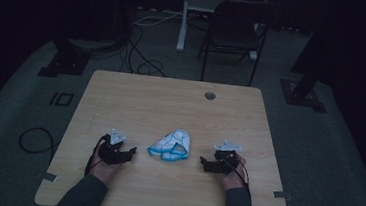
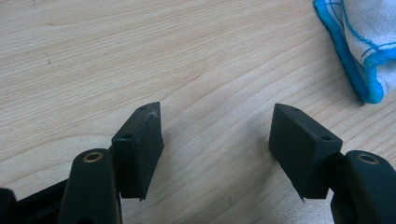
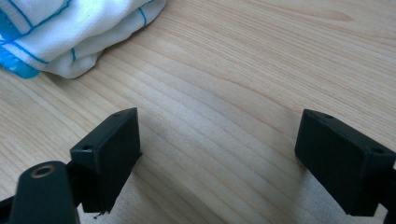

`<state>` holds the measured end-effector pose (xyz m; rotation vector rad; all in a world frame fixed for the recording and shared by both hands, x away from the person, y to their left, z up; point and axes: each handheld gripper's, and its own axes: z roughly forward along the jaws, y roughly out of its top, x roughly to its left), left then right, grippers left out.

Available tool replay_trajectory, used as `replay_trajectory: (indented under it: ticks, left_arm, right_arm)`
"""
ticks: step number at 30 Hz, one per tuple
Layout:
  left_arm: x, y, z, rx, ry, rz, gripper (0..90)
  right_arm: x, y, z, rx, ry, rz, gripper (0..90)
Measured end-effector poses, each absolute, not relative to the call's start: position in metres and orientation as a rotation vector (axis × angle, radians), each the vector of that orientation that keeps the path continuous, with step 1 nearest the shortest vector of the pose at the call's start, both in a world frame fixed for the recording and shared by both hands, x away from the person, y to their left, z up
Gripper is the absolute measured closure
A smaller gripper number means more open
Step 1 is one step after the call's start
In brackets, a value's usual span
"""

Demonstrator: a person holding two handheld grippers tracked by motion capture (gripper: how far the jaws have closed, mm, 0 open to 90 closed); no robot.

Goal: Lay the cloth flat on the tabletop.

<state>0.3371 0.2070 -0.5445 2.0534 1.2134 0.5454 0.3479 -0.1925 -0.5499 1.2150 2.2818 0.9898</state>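
Left gripper [image 1: 130,152] and right gripper [image 1: 205,162] rested low on the table [image 1: 136,99], jaws spread empty, flanking the crumpled cloth [image 1: 171,145], both pointing inward.

The high view is dim and murky, while both gripper views are evenly bright, with soft shadows.

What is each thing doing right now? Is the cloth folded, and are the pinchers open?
cloth: crumpled in a heap on the table, not held
left gripper: open, holding nothing, beside the cloth
right gripper: open, holding nothing, beside the cloth
table: bare wood around the cloth
chair: standing behind the table, nobody on it
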Motion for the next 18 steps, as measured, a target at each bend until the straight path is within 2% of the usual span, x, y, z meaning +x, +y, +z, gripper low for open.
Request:
replay_trajectory:
  ticks: [12, 18]
  left_arm:
    - [0.3369, 0.2069, -0.5445, 2.053, 1.215, 0.547, 35.6]
    - [0.3352, 0.206, -0.5441, 2.055, 1.205, 0.545, 40.5]
  right_arm:
    - [0.3449, -0.1917, -0.5493, 1.212, 2.282, 0.993, 18.2]
    - [0.3421, -0.1899, -0.5467, 1.215, 2.3, 0.975, 24.8]
